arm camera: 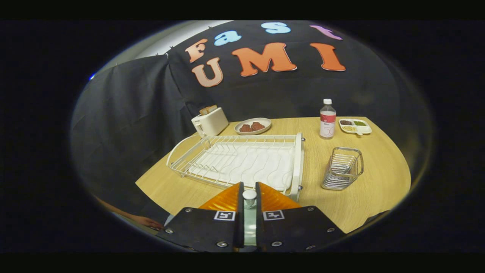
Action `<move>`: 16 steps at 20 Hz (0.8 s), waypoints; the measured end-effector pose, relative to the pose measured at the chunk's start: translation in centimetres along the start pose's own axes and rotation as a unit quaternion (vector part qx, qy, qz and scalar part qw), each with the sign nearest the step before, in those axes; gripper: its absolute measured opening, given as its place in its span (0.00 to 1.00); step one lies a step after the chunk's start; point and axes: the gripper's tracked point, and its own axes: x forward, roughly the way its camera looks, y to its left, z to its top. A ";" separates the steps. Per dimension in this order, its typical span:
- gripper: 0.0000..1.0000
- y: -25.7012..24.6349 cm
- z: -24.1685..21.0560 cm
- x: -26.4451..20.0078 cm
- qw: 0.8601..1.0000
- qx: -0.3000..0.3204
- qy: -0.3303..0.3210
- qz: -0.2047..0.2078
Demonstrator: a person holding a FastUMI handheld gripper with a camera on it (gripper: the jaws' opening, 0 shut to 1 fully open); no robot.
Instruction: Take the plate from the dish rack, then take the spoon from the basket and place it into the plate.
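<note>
The tongs [249,189] hang over the near edge of the table [371,197], fingers nearly together with a small round-ended thing [249,195], too unclear to name, in the narrow gap. Just ahead of them sits the dish rack [238,161]. To the right of the rack stands the wire basket [343,168]. Beyond the rack lie a toaster [209,121] to the left and a plate of food [252,126] beside it. Beyond the basket stand a bottle [327,119] and, further right, a divided tray [355,126].
</note>
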 end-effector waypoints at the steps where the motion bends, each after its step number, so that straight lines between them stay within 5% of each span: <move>1: 0.12 0.1 -0.5 0.2 1.000 0.004 0.006 0.002; 16: 0.19 -3.4 -7.1 -1.2 0.990 0.114 0.081 -0.013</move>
